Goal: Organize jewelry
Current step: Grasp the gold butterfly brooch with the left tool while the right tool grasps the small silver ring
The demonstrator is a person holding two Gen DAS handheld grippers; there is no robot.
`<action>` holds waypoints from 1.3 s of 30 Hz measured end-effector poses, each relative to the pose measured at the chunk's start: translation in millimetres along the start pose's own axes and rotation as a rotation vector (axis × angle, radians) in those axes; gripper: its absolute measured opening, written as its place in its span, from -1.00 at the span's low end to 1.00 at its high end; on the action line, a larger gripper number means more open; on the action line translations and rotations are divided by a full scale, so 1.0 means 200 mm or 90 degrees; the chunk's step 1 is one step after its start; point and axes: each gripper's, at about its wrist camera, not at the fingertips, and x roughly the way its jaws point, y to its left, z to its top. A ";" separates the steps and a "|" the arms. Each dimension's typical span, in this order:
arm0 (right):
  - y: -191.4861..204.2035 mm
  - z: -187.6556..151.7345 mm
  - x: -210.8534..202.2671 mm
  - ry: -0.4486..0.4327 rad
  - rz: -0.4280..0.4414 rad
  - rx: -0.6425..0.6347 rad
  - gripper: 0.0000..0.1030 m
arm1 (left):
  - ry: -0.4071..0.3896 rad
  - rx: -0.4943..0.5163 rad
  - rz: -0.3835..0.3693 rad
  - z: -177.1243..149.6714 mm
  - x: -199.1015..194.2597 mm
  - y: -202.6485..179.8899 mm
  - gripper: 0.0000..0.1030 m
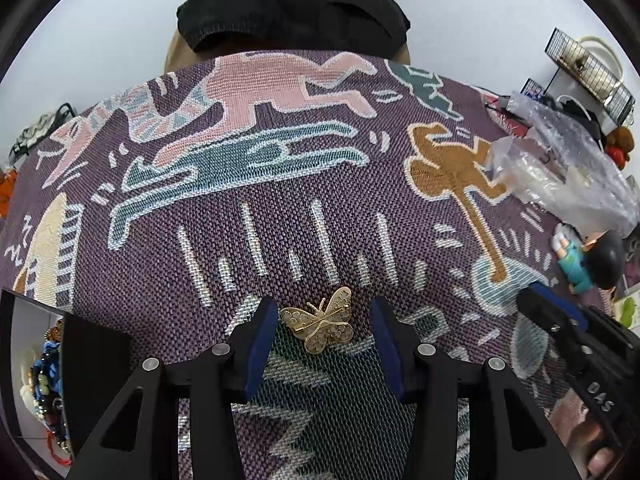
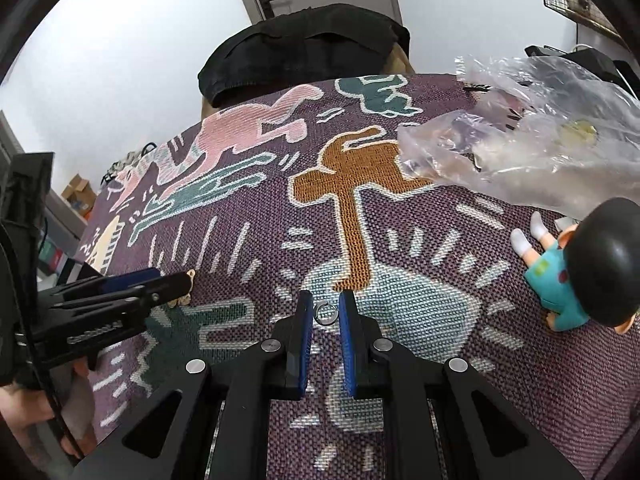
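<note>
A gold butterfly brooch (image 1: 318, 320) lies on the patterned purple woven cloth (image 1: 280, 208). My left gripper (image 1: 324, 320) stands open around it, with the left pad close to one wing and a gap at the right pad. A small silver ring (image 2: 325, 314) is pinched between the blue pads of my right gripper (image 2: 325, 307), just above the cloth (image 2: 400, 360). In the left wrist view the right gripper (image 1: 536, 302) shows at the right edge. The right wrist view has the left gripper (image 2: 176, 282) at the left, with a bit of the brooch (image 2: 181, 300) under its tip.
A black box (image 1: 92, 344) holding beads and bracelets stands at the lower left. A crumpled clear plastic bag (image 2: 520, 148) and a lying doll figurine (image 2: 576, 272) are at the right. A black-backed chair (image 1: 292, 12) stands beyond the far edge, with a wire rack (image 1: 588, 68) at the far right.
</note>
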 end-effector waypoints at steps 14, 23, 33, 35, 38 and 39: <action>0.04 -0.01 0.00 -0.003 0.007 -0.004 -0.72 | -0.017 0.052 0.037 -0.02 0.04 -0.04 -0.03; 0.06 -0.01 0.00 -0.007 0.013 -0.003 -0.72 | -0.020 0.046 0.038 -0.04 0.01 0.00 -0.20; 0.16 0.01 -0.06 -0.024 0.035 -0.019 -0.72 | -0.061 0.041 0.019 -0.03 -0.20 0.06 -0.20; 0.19 0.01 -0.08 -0.029 0.043 -0.024 -0.72 | -0.071 0.041 0.016 -0.03 -0.26 0.08 -0.20; 0.24 0.02 -0.11 -0.037 0.056 -0.029 -0.72 | -0.089 0.036 0.015 -0.04 -0.34 0.12 -0.20; 0.26 0.02 -0.12 -0.039 0.058 -0.032 -0.72 | -0.093 0.034 0.014 -0.04 -0.36 0.13 -0.20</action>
